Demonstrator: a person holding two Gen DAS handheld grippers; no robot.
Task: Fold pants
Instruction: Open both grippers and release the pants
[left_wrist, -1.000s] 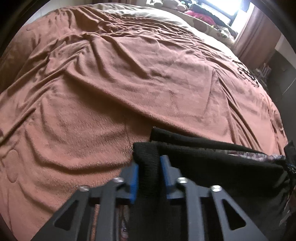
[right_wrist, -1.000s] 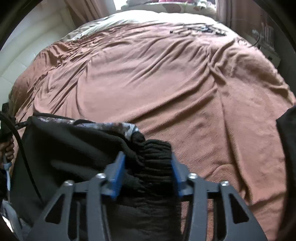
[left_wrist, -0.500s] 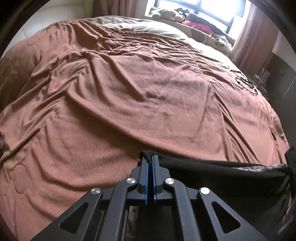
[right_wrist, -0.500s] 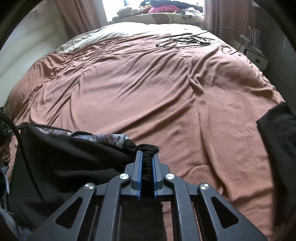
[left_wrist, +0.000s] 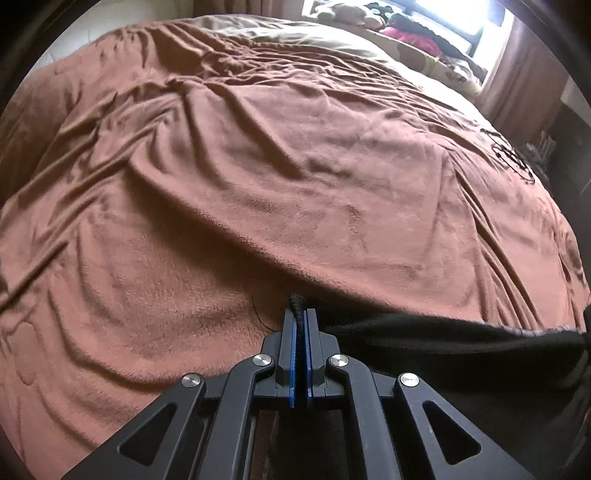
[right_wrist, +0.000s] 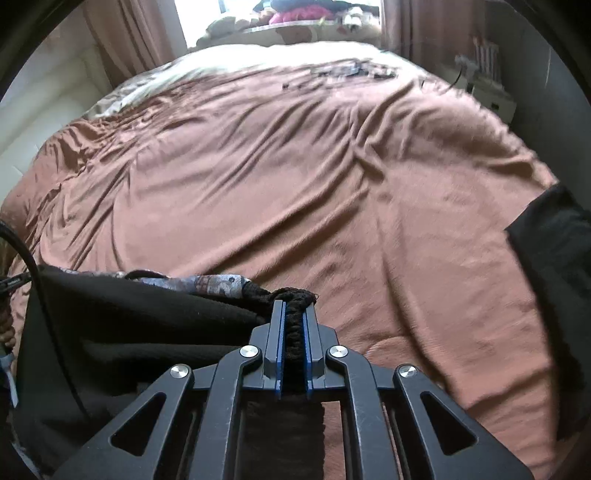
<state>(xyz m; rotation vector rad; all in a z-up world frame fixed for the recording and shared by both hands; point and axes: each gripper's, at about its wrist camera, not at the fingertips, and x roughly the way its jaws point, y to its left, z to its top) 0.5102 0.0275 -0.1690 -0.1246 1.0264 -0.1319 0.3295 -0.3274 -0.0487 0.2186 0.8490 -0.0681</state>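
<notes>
The black knit pants (right_wrist: 122, 332) hang stretched between the two grippers at the near edge of the bed, their ribbed waistband bunched at each end and a strip of grey patterned lining (right_wrist: 207, 284) showing along the upper edge. The left gripper (left_wrist: 300, 321) is clamped tight on one end of the waistband, its blue-lined jaws all but meeting with only a thin tuft of black fabric protruding past the tips. The right gripper (right_wrist: 294, 314) pinches the other end; its jaws, having just closed on the cloth and then eased slightly apart, stand a little wider around a thicker roll of ribbed knit, pads pressing on it. From the left gripper the garment runs off to the right as a taut dark band. Beneath lies the rumpled brown fleece blanket (left_wrist: 258, 166) covering the bed. A second black fabric piece (right_wrist: 554, 258) lies on the blanket well apart, at the right. A tangle of black cable (left_wrist: 513, 158) rests on the far right part of the blanket. Beyond the bed, brown curtains (right_wrist: 125, 40) flank a bright window.
</notes>
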